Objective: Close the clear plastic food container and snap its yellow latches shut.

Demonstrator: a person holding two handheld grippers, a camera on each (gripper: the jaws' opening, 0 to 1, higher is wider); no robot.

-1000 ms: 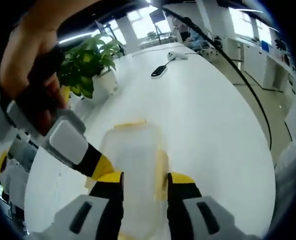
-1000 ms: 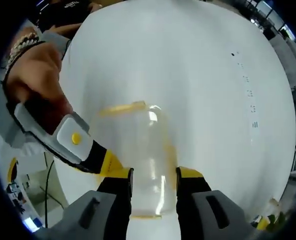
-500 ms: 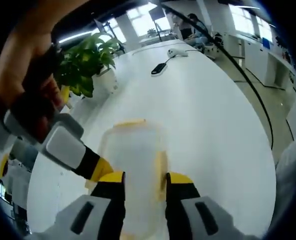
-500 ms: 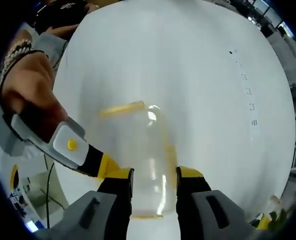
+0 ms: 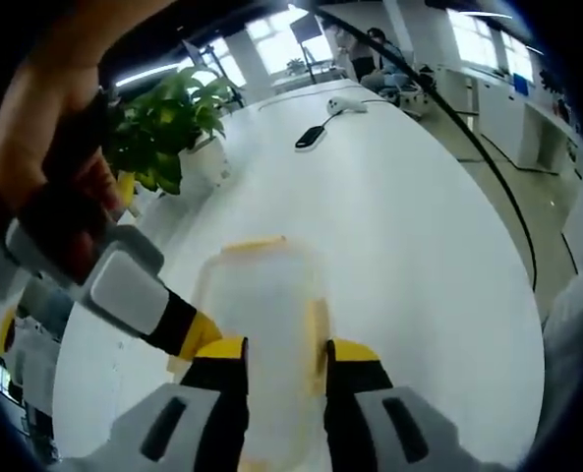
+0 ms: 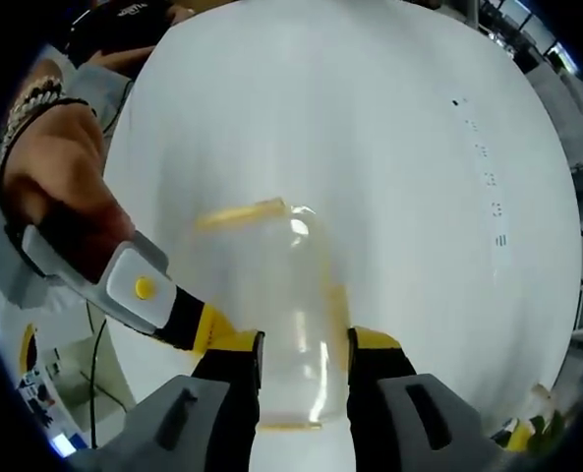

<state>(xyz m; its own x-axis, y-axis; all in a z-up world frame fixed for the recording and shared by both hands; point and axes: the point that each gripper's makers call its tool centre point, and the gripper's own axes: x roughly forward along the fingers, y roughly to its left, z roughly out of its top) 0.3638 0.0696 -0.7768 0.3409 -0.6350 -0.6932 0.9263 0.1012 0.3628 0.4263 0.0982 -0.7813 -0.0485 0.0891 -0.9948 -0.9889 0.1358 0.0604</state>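
White and broad, the table [image 5: 409, 226] carries a potted plant [image 5: 168, 123] and a small black device [image 5: 310, 137] toward its far end in the left gripper view, with office windows beyond. On the bare tabletop lies the clear plastic food container [image 5: 263, 324], a yellow latch [image 5: 254, 244] along its far edge and another on its side, and the left gripper [image 5: 283, 379] has its jaws pressed against the container's two sides. In the right gripper view the right gripper [image 6: 304, 379] likewise clamps its jaws on either side of the container, while the other gripper, held in a hand [image 6: 60, 192], comes in from the left and touches the container's side.
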